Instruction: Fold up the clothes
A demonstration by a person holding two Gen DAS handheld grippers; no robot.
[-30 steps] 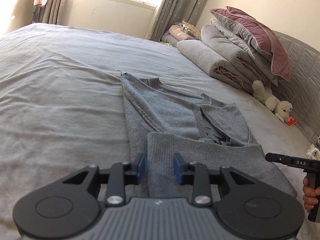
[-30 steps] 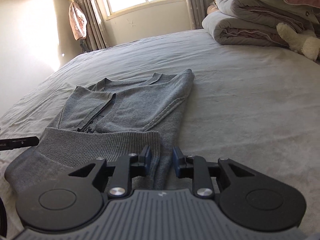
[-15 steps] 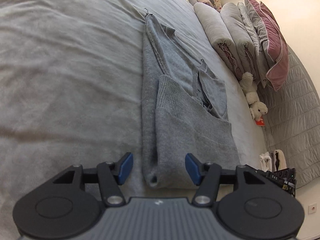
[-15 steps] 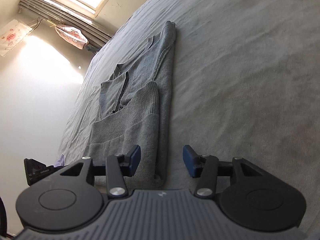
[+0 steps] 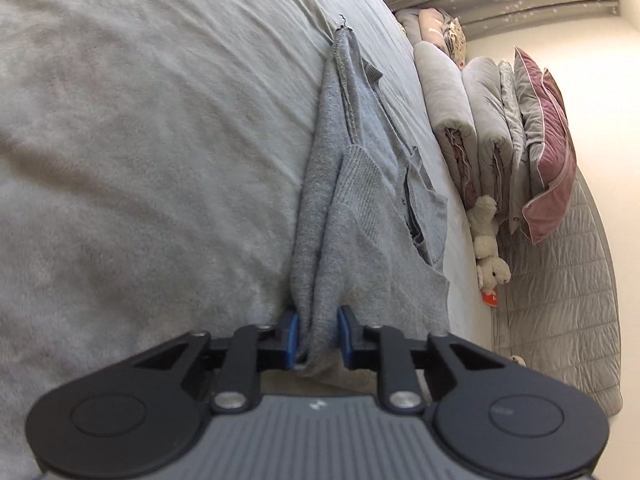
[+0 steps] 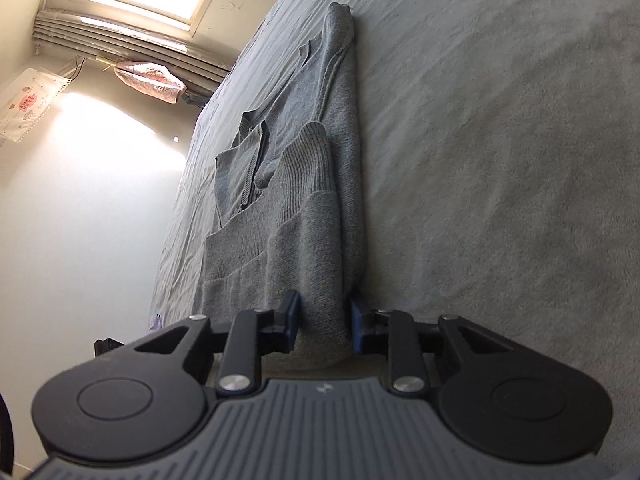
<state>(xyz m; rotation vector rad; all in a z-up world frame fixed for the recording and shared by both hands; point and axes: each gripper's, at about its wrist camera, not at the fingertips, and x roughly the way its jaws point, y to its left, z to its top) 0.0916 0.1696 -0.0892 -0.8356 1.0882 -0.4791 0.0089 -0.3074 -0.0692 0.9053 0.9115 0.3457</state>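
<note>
Grey knit sweater [image 5: 372,216] — folded, ribbed hem on top.

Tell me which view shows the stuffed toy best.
The left wrist view: the white stuffed toy lies in plain sight beside the folded bedding near the headboard. The right wrist view does not show it at all.

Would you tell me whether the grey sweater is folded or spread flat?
Partly folded: the grey sweater has its ribbed hem doubled back over the body, sides tucked in.
</note>
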